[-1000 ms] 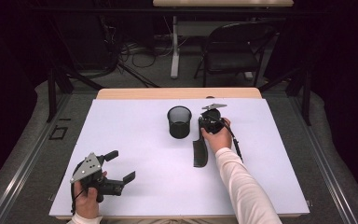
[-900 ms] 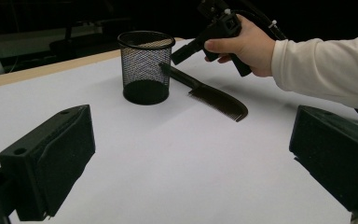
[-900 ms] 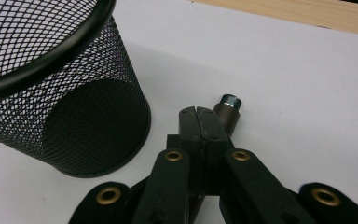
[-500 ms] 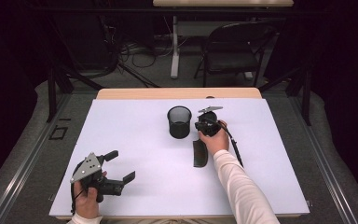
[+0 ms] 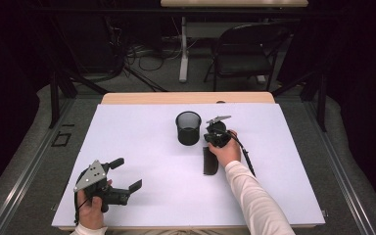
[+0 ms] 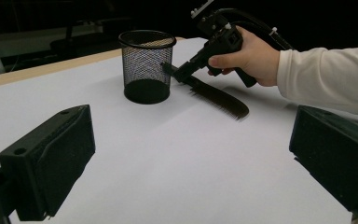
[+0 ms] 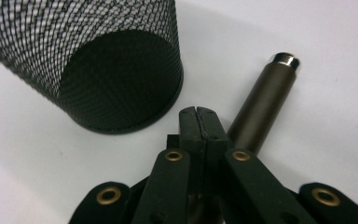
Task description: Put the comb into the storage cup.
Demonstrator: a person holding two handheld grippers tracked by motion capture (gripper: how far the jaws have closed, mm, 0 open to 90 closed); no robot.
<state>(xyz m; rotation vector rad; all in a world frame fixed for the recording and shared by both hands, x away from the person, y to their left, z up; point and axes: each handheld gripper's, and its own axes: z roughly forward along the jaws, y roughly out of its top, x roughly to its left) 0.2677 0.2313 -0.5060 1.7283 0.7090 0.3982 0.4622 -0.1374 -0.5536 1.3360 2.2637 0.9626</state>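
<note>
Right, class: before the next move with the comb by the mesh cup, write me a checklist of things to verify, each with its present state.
1. Right gripper shut on the comb near its handle: ok.
2. Mesh cup upright with its mouth open: ok.
3. Comb handle raised above the cup's rim: not ok; in the left gripper view its tip sits beside the cup's wall, below the rim.
4. Toothed end of the comb lifted off the table: cannot tell; it slopes down close to the surface.
5. Left gripper open and well away from the cup: ok; it sits near the table's near-left corner.
</note>
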